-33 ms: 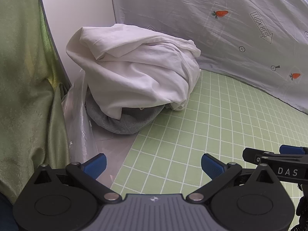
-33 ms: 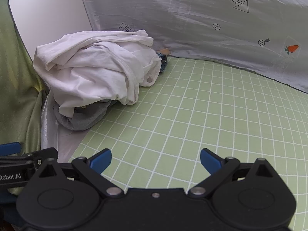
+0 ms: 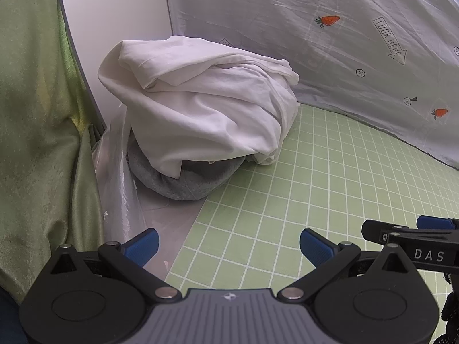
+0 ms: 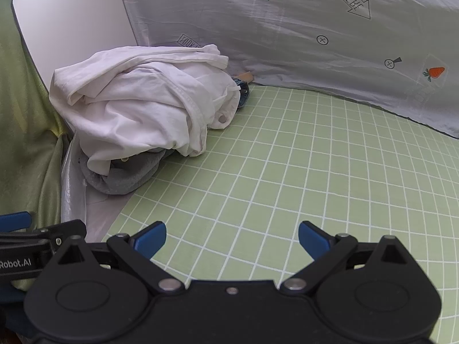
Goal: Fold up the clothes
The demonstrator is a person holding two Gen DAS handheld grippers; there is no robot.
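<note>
A crumpled pile of white clothes [image 3: 206,114] [image 4: 143,109] lies at the far left corner of the green grid mat [image 3: 330,186] [image 4: 287,172]. It rests on a rolled grey garment [image 3: 183,183] [image 4: 126,177]. A bit of blue denim [image 4: 243,91] peeks out behind the pile. My left gripper [image 3: 228,242] hovers open over the mat's left edge, short of the pile, with nothing between its blue pads. To its right, my right gripper [image 4: 232,238] is also open and empty above the bare mat.
A grey sheet printed with carrots [image 3: 344,57] [image 4: 315,43] hangs along the back. A white panel [image 3: 114,28] and green cloth [image 3: 37,143] close the left side. Clear plastic film [image 3: 114,172] lies crumpled beside the grey garment.
</note>
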